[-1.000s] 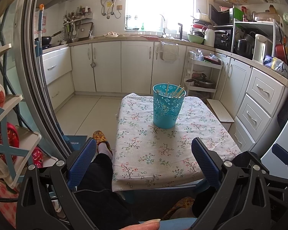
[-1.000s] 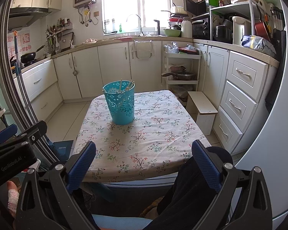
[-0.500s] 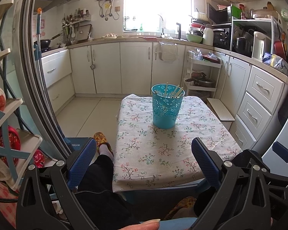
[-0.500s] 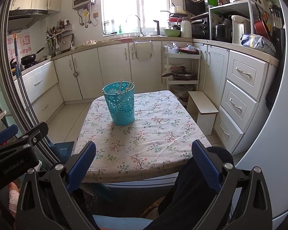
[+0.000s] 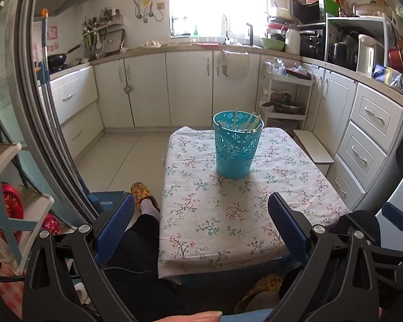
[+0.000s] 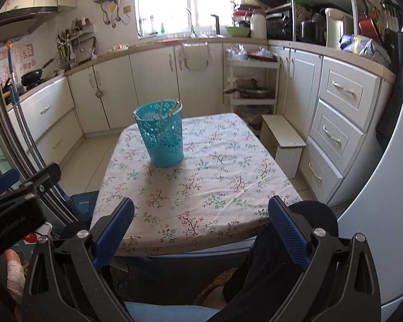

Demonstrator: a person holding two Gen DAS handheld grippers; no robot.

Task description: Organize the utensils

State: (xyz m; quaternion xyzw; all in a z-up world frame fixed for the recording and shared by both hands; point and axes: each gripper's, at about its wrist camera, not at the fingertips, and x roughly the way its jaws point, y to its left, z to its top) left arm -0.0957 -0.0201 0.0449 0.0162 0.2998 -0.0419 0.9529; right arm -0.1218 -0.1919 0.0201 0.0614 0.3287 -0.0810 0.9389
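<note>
A teal perforated holder (image 5: pixel 236 145) (image 6: pixel 161 134) stands upright on the far half of a small table with a floral cloth (image 5: pixel 228 214) (image 6: pixel 201 182). Several pale chopsticks (image 5: pixel 251 122) (image 6: pixel 170 108) lean inside it. My left gripper (image 5: pixel 201 220) hangs open over the table's near edge, with nothing between its blue pads. My right gripper (image 6: pixel 201 220) is open too, also at the near edge, well short of the holder. The left gripper's body shows at the left of the right wrist view.
White kitchen cabinets (image 5: pixel 185 88) run along the back and right walls. A low white stool (image 6: pixel 284 139) sits right of the table. The seated person's dark-clad legs (image 5: pixel 137 244) and a slippered foot (image 5: pixel 142 194) are left of the table. A shelf rack (image 5: pixel 10 209) stands at far left.
Both views have drifted slightly; the holder sits a little lower and nearer in the frames. Both grippers stay open and empty.
</note>
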